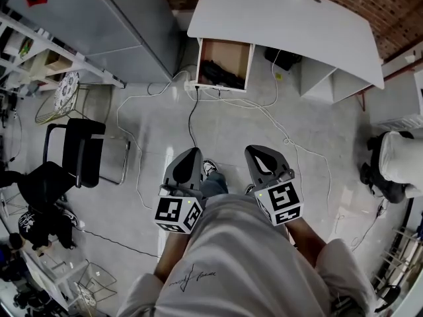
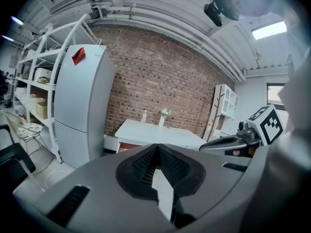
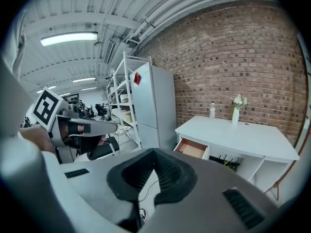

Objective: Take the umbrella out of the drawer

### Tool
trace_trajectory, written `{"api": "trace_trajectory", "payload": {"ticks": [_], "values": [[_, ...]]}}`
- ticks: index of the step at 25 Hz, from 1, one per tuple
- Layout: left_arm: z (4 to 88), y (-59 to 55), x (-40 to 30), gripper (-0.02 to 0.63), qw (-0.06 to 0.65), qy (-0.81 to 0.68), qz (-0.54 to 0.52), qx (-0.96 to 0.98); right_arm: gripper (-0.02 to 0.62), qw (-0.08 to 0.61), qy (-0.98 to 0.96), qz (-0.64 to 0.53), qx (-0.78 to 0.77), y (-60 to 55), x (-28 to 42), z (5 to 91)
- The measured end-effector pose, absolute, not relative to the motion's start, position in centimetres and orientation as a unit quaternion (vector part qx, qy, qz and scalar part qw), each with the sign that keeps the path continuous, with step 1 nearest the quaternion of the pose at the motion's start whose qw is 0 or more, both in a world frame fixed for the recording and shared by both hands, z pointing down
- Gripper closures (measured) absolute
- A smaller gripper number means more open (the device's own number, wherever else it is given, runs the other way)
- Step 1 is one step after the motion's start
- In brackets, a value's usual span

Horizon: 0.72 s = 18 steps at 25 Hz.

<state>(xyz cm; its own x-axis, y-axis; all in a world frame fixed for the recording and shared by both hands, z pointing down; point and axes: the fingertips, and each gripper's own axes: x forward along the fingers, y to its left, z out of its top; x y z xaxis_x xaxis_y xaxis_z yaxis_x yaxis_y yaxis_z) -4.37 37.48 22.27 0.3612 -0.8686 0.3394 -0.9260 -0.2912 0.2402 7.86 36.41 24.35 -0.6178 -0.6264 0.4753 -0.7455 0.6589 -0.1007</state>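
The white desk (image 1: pixel 284 18) stands at the far side of the floor, its wooden drawer (image 1: pixel 225 63) pulled open. A black umbrella (image 1: pixel 221 75) lies inside it. My left gripper (image 1: pixel 190 156) and right gripper (image 1: pixel 258 153) are held side by side in front of my body, well short of the desk and pointing toward it. Both are shut with nothing between the jaws. In the right gripper view the open drawer (image 3: pixel 193 148) shows beyond my right gripper (image 3: pixel 154 152); the umbrella is hidden there. In the left gripper view my left gripper (image 2: pixel 158 147) covers most of the drawer.
A grey fridge (image 1: pixel 99 18) and a white shelf rack (image 1: pixel 39 51) stand left of the desk. A black chair (image 1: pixel 82 150) and a wire chair (image 1: pixel 66 94) are on the left. Cables (image 1: pixel 192 111) trail over the floor toward the desk. A dark bag (image 1: pixel 383 177) sits right.
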Motion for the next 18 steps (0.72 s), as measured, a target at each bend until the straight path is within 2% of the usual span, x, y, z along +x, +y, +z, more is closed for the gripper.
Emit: {"api": "trace_trajectory", "payload": {"ticks": [18], "values": [[23.9,32.8,-14.7,0.589,0.216,-0.528,0.056,0.819,0.58,0.252,-0.88,0.134,0.379,32.2,-3.5,25.5]]}}
